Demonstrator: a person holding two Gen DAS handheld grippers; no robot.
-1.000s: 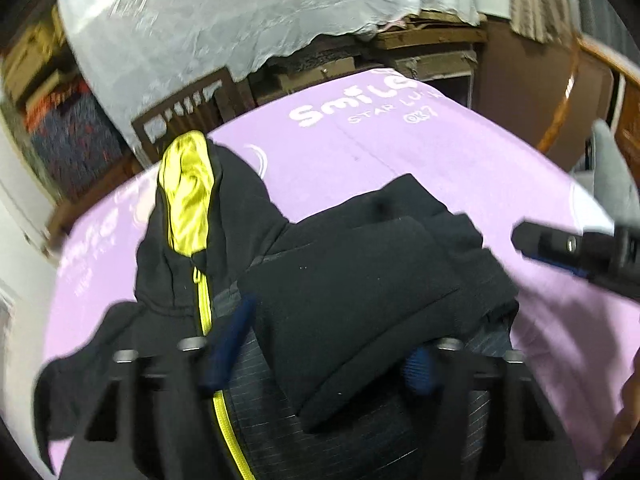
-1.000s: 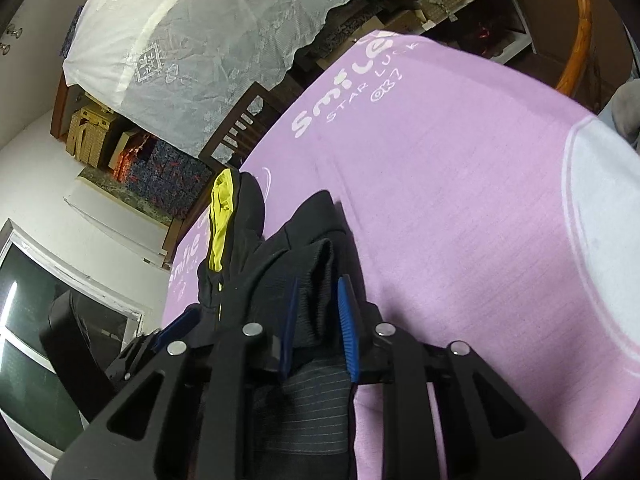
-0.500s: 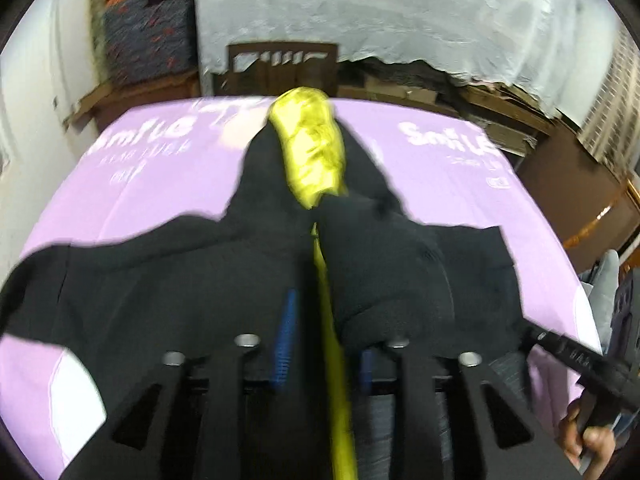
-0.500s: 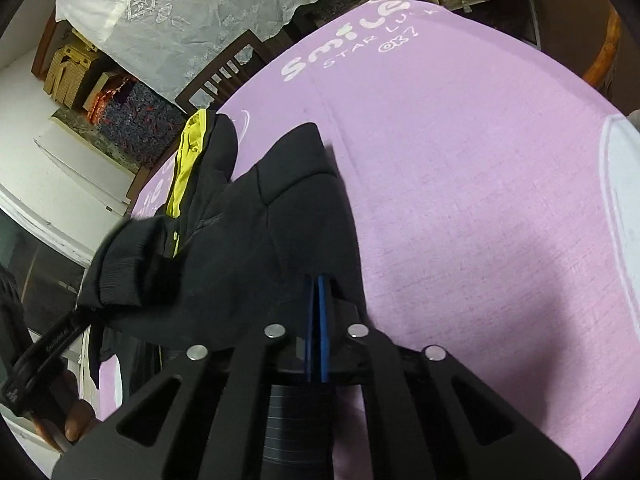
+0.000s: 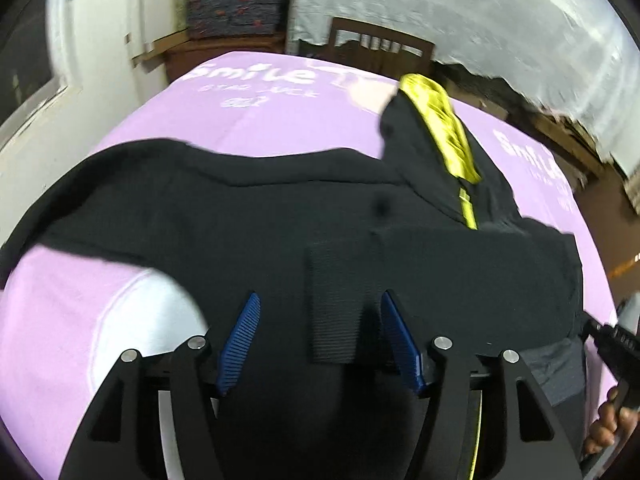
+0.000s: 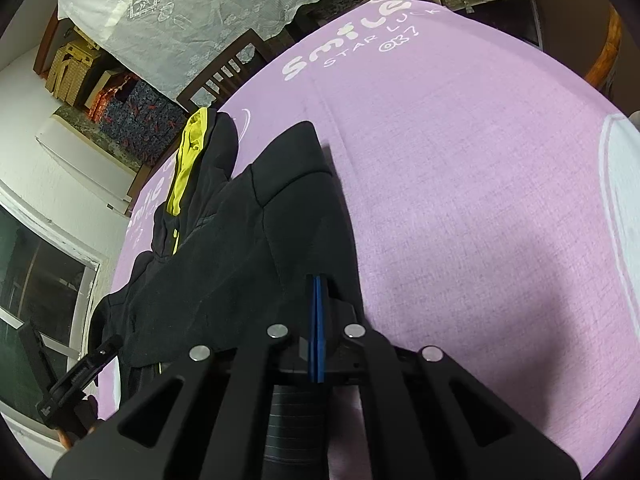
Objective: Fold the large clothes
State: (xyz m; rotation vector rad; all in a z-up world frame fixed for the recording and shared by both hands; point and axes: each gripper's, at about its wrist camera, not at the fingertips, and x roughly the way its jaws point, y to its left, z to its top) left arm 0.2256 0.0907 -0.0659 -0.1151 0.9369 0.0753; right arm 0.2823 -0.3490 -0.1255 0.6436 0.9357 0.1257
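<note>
A black zip jacket [image 5: 240,220] with a yellow-lined hood [image 5: 440,132] lies flat on the purple tablecloth [image 5: 272,120]. One sleeve is folded across its body, and the ribbed cuff [image 5: 334,300] lies between the blue pads of my left gripper [image 5: 320,302]. Those jaws are opening and the pads stand clear of the cuff. In the right wrist view my right gripper [image 6: 317,280] is shut, its pads together at the right edge of the jacket [image 6: 248,248], with no cloth seen between them. It also shows at the right edge of the left wrist view, right gripper [image 5: 612,344].
A wooden chair [image 5: 380,48] stands behind the table's far edge, under a white lace cloth [image 6: 200,8]. A white wall and a window [image 6: 36,264] lie to the left. Bare purple cloth [image 6: 460,160] stretches right of the jacket. A person's hand [image 5: 604,428] holds the right gripper.
My left gripper swung left across the jacket, rolling as it went, and its jaws opened around the cuff. The right gripper closed its pads, then stayed put.
</note>
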